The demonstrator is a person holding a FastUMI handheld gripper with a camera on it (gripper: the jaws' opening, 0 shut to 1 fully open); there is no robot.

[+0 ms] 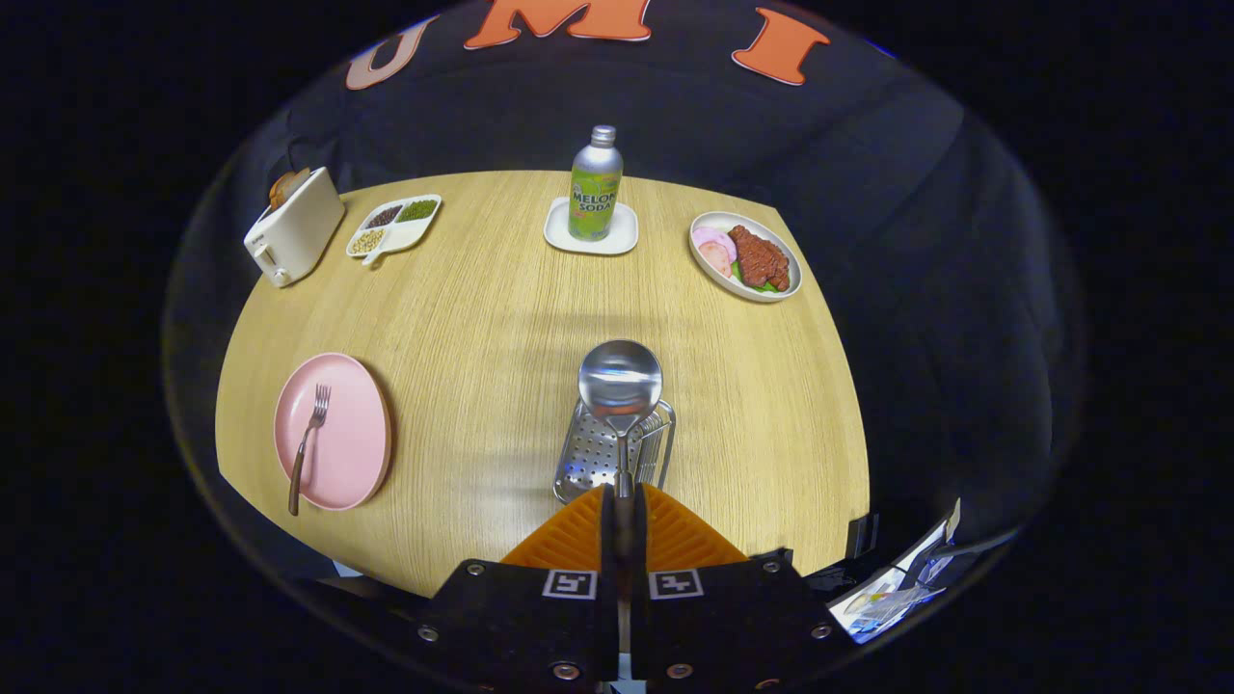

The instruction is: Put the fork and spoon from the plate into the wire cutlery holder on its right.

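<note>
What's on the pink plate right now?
Only the fork lies on the pink plate, handle overhanging the near rim. The spoon is clamped in the gripper above the wire cutlery holder.

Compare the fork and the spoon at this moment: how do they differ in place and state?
The fork lies loose on the pink plate, untouched; the spoon is clamped by its handle in the tool. The fork is off to the left of the wire holder; the spoon's bowl shows over the holder. Both are shiny metal cutlery.
</note>
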